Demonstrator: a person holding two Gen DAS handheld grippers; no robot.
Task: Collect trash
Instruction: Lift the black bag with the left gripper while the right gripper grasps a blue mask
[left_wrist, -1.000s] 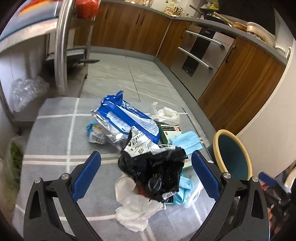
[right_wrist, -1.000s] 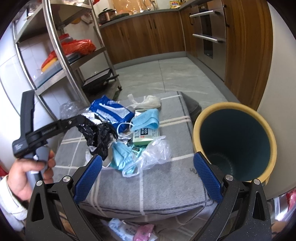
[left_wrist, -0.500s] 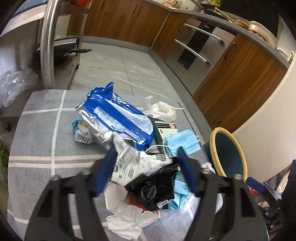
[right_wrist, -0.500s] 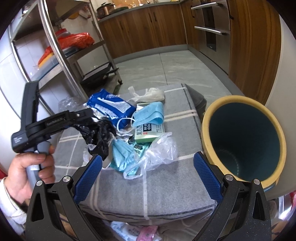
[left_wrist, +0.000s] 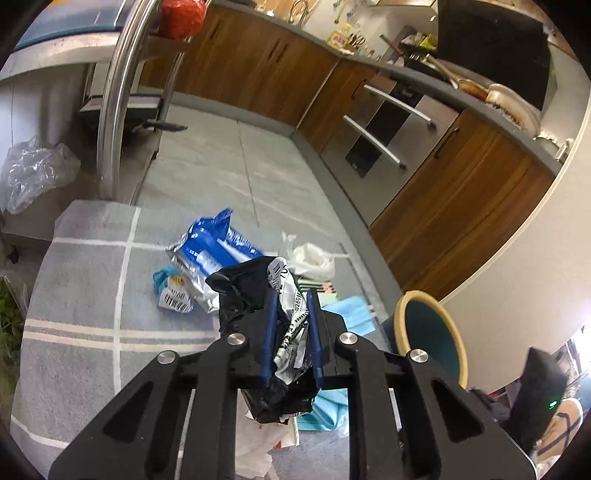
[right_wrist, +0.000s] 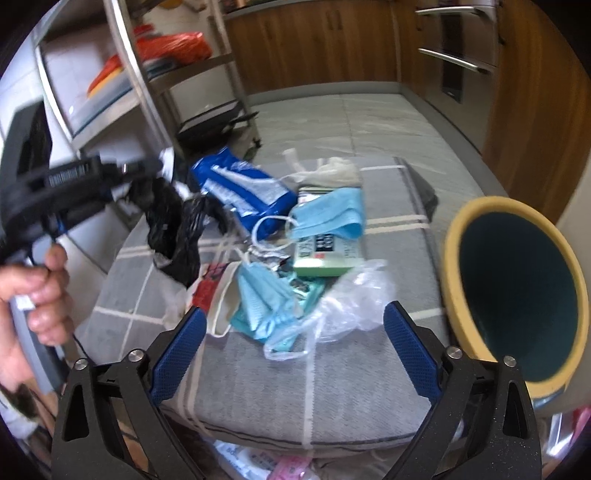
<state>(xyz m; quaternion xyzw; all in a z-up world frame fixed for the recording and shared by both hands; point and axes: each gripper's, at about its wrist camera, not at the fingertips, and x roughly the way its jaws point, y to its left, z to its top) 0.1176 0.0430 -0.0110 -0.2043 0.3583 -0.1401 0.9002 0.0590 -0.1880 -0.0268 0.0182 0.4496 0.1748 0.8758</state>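
Note:
My left gripper is shut on a crumpled black plastic bag with a printed wrapper and holds it above the grey cushion. It also shows in the right wrist view, where the bag hangs from the left gripper. My right gripper is open and empty, above the cushion's near edge. In front of it lie blue face masks, a clear plastic bag, a green box and a blue foil packet. The yellow-rimmed teal bin stands right of the cushion.
A steel shelf rack stands left behind the cushion. Wooden kitchen cabinets and an oven line the far wall. More litter lies on the floor below the cushion's near edge. A white tissue lies at the pile's far side.
My left gripper has closed on the black bag and wrapper and lifted them off the pile. The right gripper has stayed open and shifted slightly nearer the pile.

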